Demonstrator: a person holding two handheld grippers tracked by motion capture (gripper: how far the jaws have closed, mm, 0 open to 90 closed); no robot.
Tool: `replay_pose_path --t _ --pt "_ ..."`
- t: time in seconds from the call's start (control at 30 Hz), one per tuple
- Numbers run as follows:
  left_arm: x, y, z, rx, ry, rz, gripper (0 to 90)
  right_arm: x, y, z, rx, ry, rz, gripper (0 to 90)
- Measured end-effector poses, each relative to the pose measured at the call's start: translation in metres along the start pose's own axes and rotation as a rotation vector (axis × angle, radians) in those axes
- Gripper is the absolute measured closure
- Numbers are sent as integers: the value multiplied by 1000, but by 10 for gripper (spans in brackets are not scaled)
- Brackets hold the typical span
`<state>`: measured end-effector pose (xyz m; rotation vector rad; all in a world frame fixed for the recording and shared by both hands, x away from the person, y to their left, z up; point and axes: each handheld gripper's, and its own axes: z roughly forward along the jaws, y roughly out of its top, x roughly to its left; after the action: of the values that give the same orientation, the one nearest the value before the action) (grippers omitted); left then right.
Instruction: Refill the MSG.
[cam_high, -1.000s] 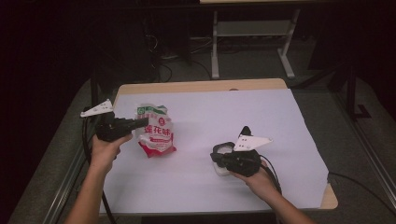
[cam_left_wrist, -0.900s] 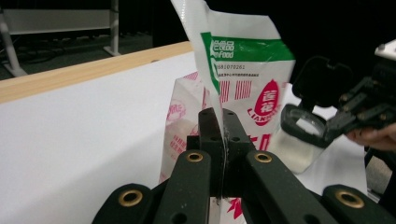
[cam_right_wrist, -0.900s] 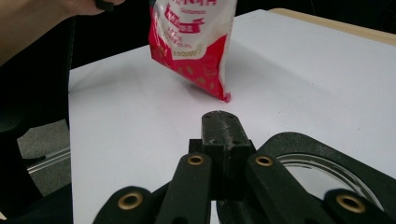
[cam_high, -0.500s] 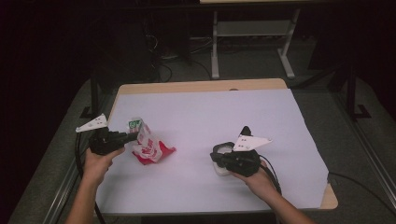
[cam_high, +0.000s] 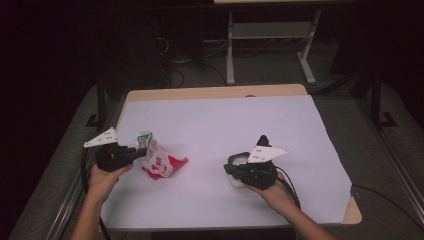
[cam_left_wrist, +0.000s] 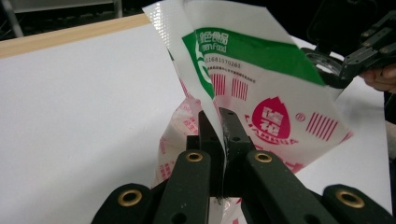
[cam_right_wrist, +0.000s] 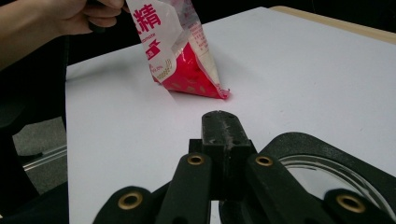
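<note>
The left gripper (cam_high: 134, 154), clamping the red-white-green plastic bag (cam_high: 161, 162), is lowering it near the tabletop's (cam_high: 210, 120) left edge; the right gripper (cam_high: 233, 169) is pinching a glass dish's black rim (cam_right_wrist: 322, 144).

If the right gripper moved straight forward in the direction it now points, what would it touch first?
Probably the plastic bag. In the right gripper view, the shut jaws of the right gripper aim across bare white sheet at the bag's red lower end, which rests on the sheet. Depth is uncertain; it might pass just beside that corner.
</note>
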<state>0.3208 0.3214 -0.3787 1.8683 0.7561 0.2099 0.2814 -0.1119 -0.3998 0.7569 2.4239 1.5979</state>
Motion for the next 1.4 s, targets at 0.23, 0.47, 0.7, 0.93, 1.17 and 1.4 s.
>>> replay_pose_path --t 0.23,0.47,0.7,0.93,1.17,1.4 --pt "-3 -8 -5 39 10 8 794 0 -1 -1 -1 -3 6 898" --pt "-5 -15 -10 83 39 51 581 0 -2 0 0 -5 5 899" --pt "-4 -22 -18 65 49 49 429 0 -2 0 1 -7 4 899" --pt "-3 -30 -24 104 88 50 295 -1 -3 -1 0 -12 6 899" --pt "-8 -41 -25 141 98 41 220 -1 -4 -4 3 -10 10 899" --pt "-14 -54 -29 141 149 18 202 -2 -9 -9 8 -8 15 899"
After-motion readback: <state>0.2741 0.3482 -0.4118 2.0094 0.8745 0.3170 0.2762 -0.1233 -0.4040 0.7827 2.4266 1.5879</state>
